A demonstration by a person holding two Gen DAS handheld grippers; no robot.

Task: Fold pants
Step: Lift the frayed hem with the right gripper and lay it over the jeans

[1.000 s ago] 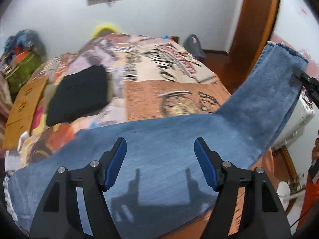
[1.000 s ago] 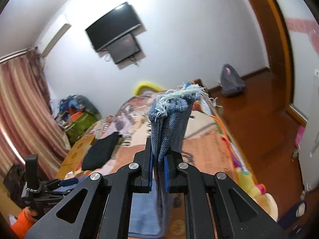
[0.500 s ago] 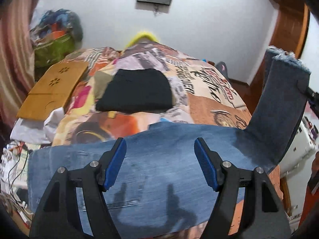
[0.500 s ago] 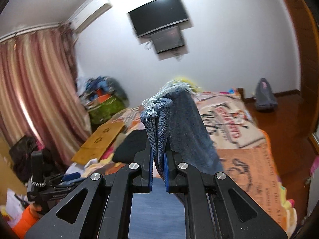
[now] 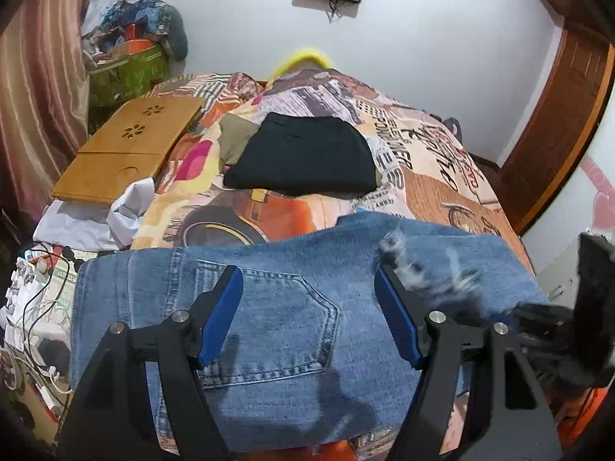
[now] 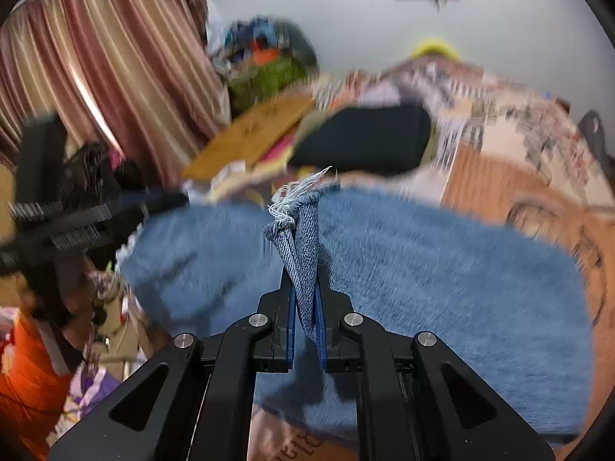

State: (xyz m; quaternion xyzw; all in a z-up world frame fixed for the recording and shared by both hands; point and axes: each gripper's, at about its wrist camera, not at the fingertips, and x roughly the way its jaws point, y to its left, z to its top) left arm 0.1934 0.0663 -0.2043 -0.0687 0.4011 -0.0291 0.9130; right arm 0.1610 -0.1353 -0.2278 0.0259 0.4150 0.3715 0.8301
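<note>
Blue jeans lie across the near end of the bed, back pocket up. My left gripper hovers open above the pocket area with nothing between its blue pads. My right gripper is shut on the frayed leg hem of the jeans, holding it low over the folded-over denim. In the left wrist view that frayed hem shows blurred at the right, with the right gripper's dark body beside it. The right wrist view is motion-blurred.
A folded black garment lies mid-bed on the patterned bedspread. A wooden lap tray and white cloth sit at the bed's left. Cables and clutter lie lower left. A wooden door frame stands right.
My right gripper carried the leg hem down and leftward over the jeans, folding the leg onto the seat part. My left gripper shifted left over the back pocket, still open.
</note>
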